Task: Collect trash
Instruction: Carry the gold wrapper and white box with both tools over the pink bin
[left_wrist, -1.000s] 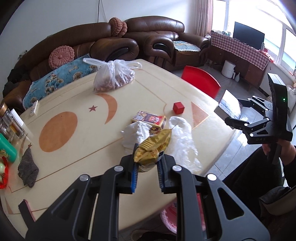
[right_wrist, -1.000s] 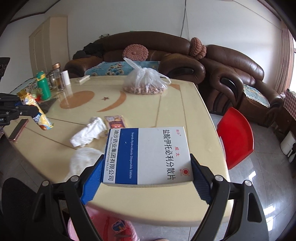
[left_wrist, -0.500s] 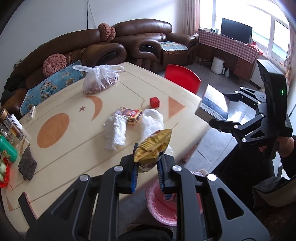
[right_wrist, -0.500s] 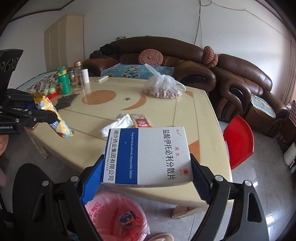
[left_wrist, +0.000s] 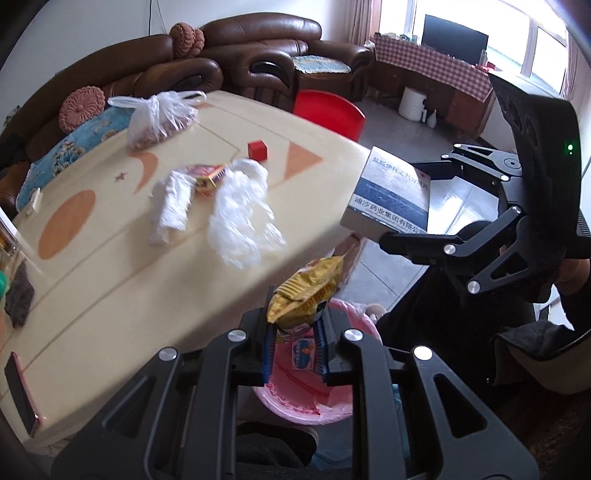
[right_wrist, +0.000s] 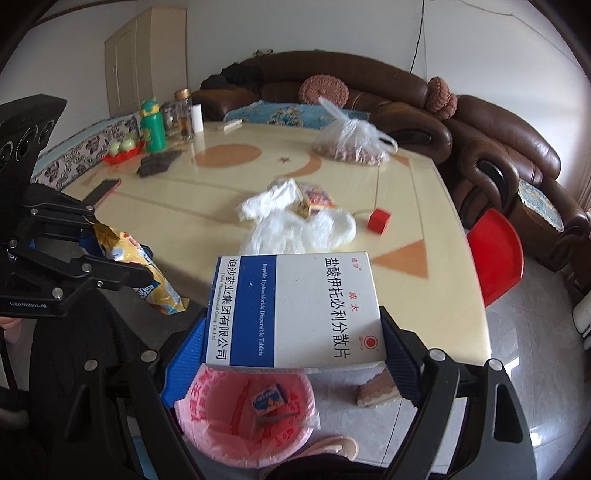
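Wrapper (left_wrist: 304, 291) pinched in left tongs (left_wrist: 294, 347); right tongs (right_wrist: 291, 354) clamp medicine box (right_wrist: 295, 310).

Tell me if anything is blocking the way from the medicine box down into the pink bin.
Nothing visible does. The right gripper holds the medicine box off the table edge, with the pink bin open below it. The snack wrapper in the left gripper hangs off to the side.
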